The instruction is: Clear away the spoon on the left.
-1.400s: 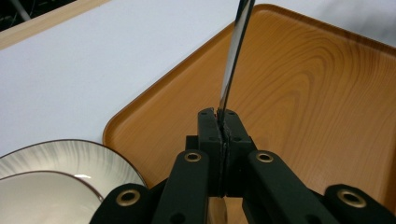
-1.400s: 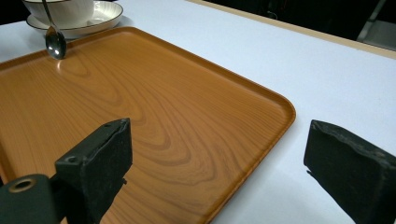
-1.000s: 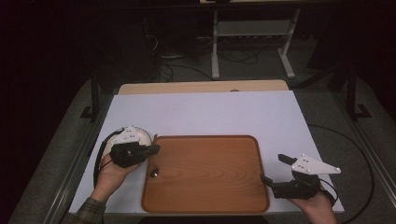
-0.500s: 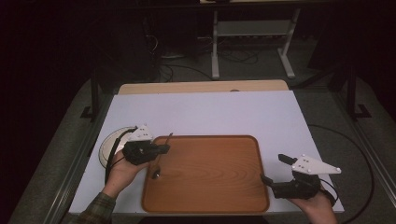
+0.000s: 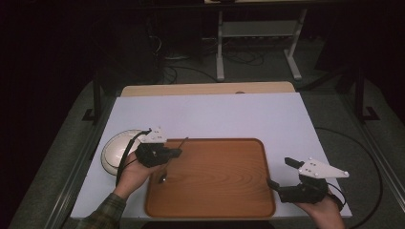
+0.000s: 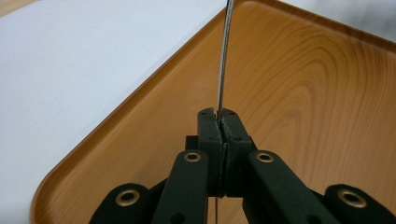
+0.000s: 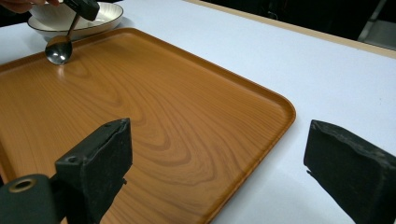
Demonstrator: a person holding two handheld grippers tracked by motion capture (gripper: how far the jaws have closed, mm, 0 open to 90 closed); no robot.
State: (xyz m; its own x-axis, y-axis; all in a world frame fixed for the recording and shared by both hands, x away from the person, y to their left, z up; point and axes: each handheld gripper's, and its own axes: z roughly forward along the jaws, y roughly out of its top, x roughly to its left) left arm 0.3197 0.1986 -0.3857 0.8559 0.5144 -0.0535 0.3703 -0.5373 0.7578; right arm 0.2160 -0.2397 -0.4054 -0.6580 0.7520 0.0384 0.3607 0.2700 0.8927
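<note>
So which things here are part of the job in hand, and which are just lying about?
In the job:
left gripper, shut on the spoon
wooden tray
white bowl

Idle or lying about:
right gripper, open, at the tray's corner
metal stand behind the table

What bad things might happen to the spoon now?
The left gripper pinches the spoon only by its thin handle, so it might twist or slip out between the jaws. Its bowl hangs low above the wooden tray, so a dip of the hand could knock it against the wood. The white bowl sits close beside that hand, so a swing back could bump its rim.
</note>
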